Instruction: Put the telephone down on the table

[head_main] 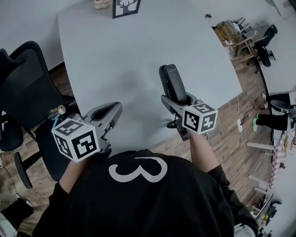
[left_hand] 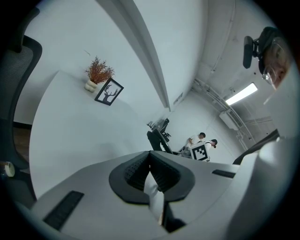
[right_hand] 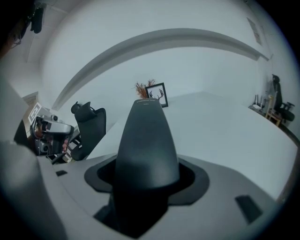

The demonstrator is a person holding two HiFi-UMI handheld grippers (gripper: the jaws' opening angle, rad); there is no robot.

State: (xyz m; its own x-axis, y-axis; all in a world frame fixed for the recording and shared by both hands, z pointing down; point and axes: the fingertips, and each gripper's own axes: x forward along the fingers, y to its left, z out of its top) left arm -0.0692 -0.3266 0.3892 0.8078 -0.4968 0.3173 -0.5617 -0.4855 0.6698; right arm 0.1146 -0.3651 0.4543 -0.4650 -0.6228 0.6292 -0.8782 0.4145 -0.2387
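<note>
A dark telephone handset [head_main: 173, 76] points away from me over the white table [head_main: 138, 46], near its front edge. My right gripper [head_main: 175, 95] is shut on its lower half, and the upper half sticks out past the jaws. In the right gripper view the telephone [right_hand: 147, 140] fills the middle, rising from between the dark pads [right_hand: 101, 176]. My left gripper [head_main: 108, 113] hangs at the table's front left edge, shut, with nothing in it. In its own view the left gripper [left_hand: 151, 171] has its pads together, and the telephone [left_hand: 158, 138] shows small beyond them.
A framed deer picture [head_main: 126, 7] and a small vase [head_main: 101, 3] of dried plants stand at the table's far edge. A black office chair [head_main: 27, 88] is at my left. More chairs and clutter [head_main: 259, 41] stand on the wooden floor to the right.
</note>
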